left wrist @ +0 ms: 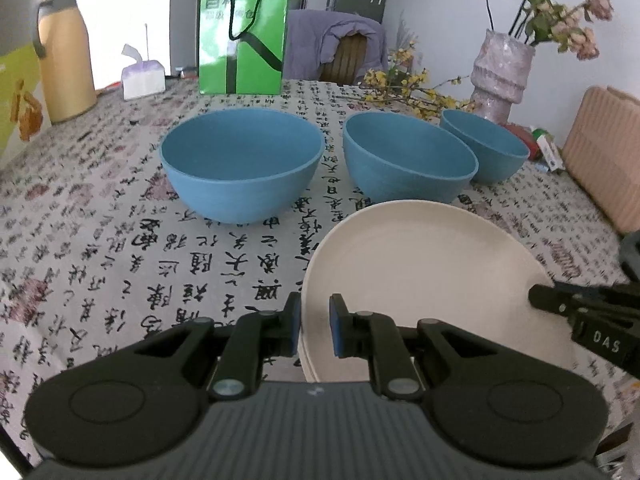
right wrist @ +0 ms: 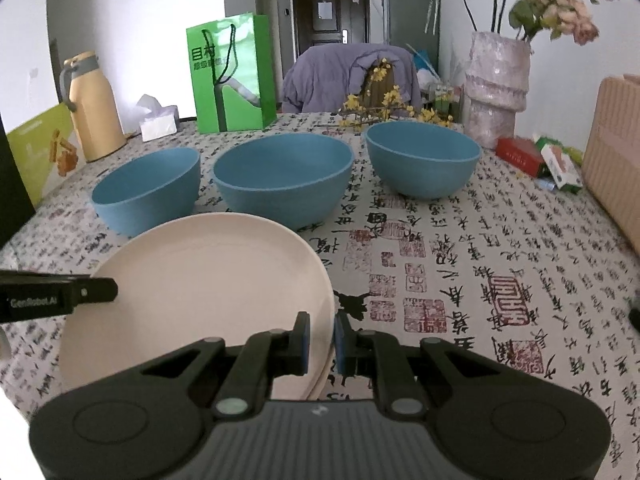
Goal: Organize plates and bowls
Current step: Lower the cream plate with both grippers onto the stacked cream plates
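Note:
A stack of cream plates sits at the near side of the table, held from two sides. My left gripper is shut on its left rim, the edge pinched between the blue pads. My right gripper is shut on the opposite rim and shows in the left wrist view as a black fingertip. The left fingertip reaches over the plate in the right wrist view. Three blue bowls stand in a row behind the plates: left, middle, right.
A calligraphy-print cloth covers the table. At the back stand a green paper bag, a tan thermos, a tissue box and a pink vase of flowers. Small cartons and a pink box lie at the right edge.

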`<action>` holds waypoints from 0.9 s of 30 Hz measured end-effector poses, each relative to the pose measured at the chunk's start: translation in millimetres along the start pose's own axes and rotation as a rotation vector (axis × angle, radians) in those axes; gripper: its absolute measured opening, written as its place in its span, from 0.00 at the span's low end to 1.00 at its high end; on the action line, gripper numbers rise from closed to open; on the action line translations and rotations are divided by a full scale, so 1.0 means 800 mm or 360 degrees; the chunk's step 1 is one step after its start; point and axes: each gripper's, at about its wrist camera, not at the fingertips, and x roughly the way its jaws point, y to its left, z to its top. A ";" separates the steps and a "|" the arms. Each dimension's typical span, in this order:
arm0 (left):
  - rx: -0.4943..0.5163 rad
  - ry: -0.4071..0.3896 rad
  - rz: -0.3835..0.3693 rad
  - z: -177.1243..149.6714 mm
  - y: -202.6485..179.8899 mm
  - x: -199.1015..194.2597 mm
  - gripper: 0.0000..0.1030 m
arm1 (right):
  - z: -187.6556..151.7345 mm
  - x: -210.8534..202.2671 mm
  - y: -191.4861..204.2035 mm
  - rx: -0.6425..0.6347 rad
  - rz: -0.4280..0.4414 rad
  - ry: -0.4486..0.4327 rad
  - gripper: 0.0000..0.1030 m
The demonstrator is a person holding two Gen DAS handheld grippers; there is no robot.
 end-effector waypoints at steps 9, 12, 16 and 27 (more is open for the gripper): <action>0.0176 -0.0091 0.0137 -0.019 -0.022 0.001 0.15 | -0.011 0.006 0.012 -0.0111 -0.0080 -0.0007 0.12; 0.0173 -0.0080 0.0123 -0.024 -0.019 0.004 0.15 | -0.016 0.004 0.014 -0.0137 -0.0081 -0.0031 0.13; 0.0202 -0.0113 0.0127 -0.028 -0.020 0.003 0.15 | -0.022 0.003 0.016 -0.0162 -0.0088 -0.0070 0.15; 0.0244 -0.0196 0.0051 -0.037 -0.011 0.000 0.21 | -0.026 0.001 0.008 -0.0157 -0.0013 -0.0112 0.19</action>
